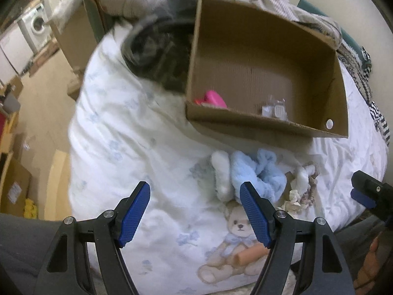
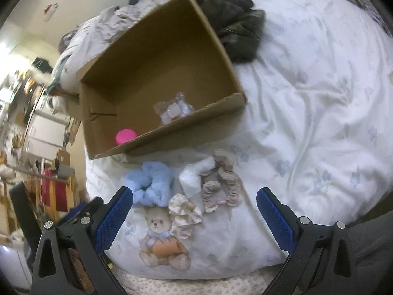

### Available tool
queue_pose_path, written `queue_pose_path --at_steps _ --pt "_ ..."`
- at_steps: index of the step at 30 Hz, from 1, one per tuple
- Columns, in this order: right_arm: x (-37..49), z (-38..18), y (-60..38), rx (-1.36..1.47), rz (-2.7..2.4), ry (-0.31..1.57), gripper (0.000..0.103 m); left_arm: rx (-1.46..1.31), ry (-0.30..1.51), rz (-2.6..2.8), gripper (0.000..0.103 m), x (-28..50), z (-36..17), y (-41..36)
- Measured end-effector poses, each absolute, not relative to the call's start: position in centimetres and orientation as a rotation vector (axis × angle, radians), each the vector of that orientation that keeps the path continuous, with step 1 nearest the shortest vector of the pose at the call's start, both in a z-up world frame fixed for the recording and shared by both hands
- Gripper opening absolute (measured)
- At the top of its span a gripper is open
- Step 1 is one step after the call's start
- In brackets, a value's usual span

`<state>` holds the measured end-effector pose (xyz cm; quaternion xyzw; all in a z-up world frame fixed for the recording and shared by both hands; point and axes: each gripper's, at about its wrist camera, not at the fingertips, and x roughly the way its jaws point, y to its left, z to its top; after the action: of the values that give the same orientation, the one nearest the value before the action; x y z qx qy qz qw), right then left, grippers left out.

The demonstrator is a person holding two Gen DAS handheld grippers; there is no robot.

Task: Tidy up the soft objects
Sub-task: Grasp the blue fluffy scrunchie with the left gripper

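Observation:
An open cardboard box (image 1: 245, 123) (image 2: 196, 120) lies on the white duvet, holding a pink object (image 1: 213, 98) (image 2: 125, 135) and a clear packet (image 1: 275, 109) (image 2: 173, 110). In front of it lie soft items: a fluffy light-blue scrunchie (image 1: 260, 172) (image 2: 152, 180), a white cloth piece (image 1: 221, 172) (image 2: 194, 177), a cream floral scrunchie (image 2: 184, 215) and grey-pink scrunchies (image 2: 221, 186). My left gripper (image 1: 195, 212) is open and empty, just short of the blue scrunchie. My right gripper (image 2: 195, 215) is open and empty, its jaws either side of the scrunchies, above the duvet.
A dark garment (image 1: 157, 49) (image 2: 235, 22) lies beside the box's far side. The duvet (image 1: 122, 135) (image 2: 307, 110) has a teddy-bear print (image 2: 162, 241). Crumpled bedding lies behind the box. Off the bed's left edge are floor, boxes and a washing machine (image 1: 36, 24).

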<state>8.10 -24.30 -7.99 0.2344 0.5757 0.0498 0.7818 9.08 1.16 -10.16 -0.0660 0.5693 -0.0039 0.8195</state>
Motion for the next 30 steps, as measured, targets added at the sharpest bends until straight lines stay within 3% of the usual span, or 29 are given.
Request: queue_pose_path --at_steps 12,14,15,18,26,28,30 --pt "8.6 -9.8 -25.5 0.524 0.071 1.302 0.103 -0.110 1.387 -0.108 0.073 13.5 -16.4 -4.6" --pt "8.6 -10.2 -25.7 0.531 0.063 1.317 0.103 -0.131 1.384 -0.105 0.061 13.6 -16.8 -4.6" --pt "8.7 -10.4 -25.7 0.534 0.060 1.324 0.103 -0.132 1.382 -0.108 0.040 13.6 -16.9 -4.6" --pt "9.1 -10.8 -25.4 0.533 0.068 1.339 0.103 -0.116 1.390 -0.115 0.027 13.6 -17.0 -4.6" --pt "8.7 -12.5 -21.3 0.548 0.263 1.484 0.102 -0.135 1.306 -0.067 0.023 12.4 -13.4 -1.5" --pt "8.1 -13.2 -19.4 0.510 0.326 1.535 0.087 -0.138 1.274 -0.053 0.023 11.6 -11.8 -0.7" --pt "7.6 -13.9 -17.6 0.458 0.366 1.577 0.081 -0.142 1.261 -0.037 0.023 10.6 -10.9 0.0"
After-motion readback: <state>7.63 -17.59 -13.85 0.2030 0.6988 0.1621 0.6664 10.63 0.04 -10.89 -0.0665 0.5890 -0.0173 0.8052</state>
